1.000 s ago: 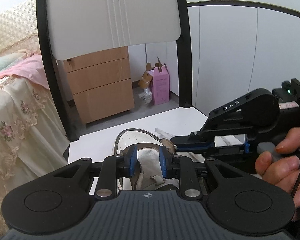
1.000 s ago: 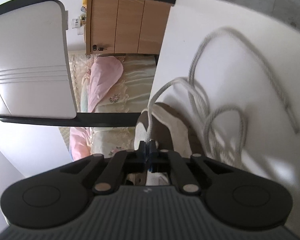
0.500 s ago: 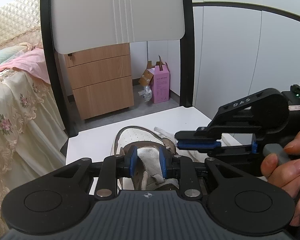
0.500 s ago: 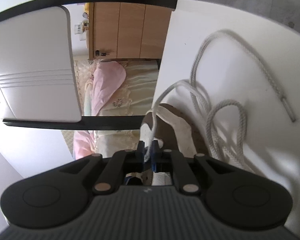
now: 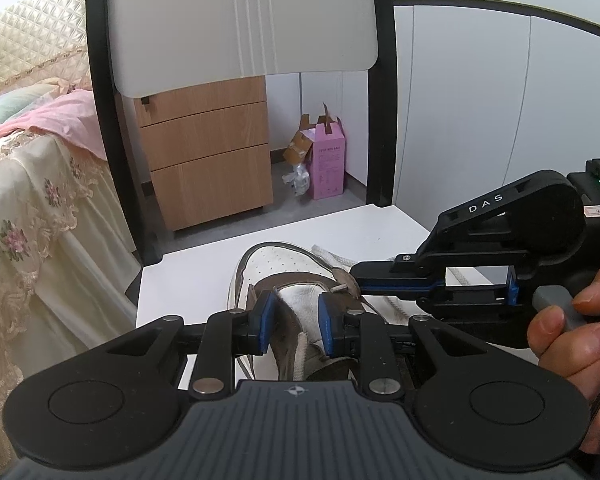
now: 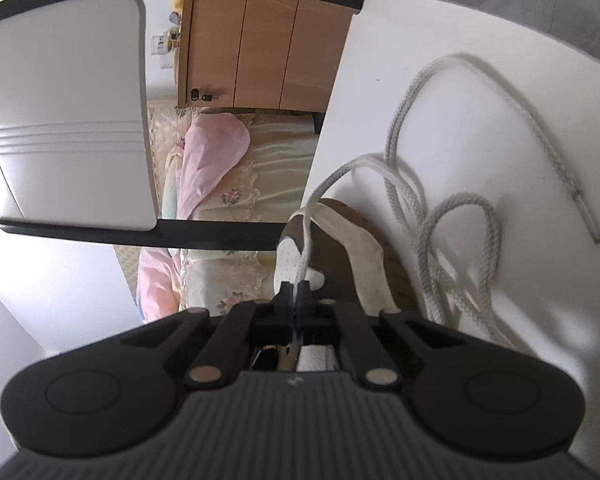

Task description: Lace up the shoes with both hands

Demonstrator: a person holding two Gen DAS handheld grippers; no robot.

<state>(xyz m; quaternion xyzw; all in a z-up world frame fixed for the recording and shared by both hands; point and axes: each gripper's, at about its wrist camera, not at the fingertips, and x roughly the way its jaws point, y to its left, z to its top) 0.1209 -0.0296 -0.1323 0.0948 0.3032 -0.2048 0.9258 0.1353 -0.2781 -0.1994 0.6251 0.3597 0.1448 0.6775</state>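
Threading step: left gripper (image 5: 293, 317) fingers clamping shoe (image 5: 300, 280) tongue, steadying. Right gripper (image 6: 296, 296) fingers pinching lace (image 6: 404, 136) near eyelet. Next, probably: drawing slack through, keeping shoe braced on surface (image 6: 480, 32).

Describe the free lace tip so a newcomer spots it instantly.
Start at the white table and find the white shoelace looped beside the shoe. Follow its long outer arc to the stiff, smooth lace tip, lying alone on bare tabletop.
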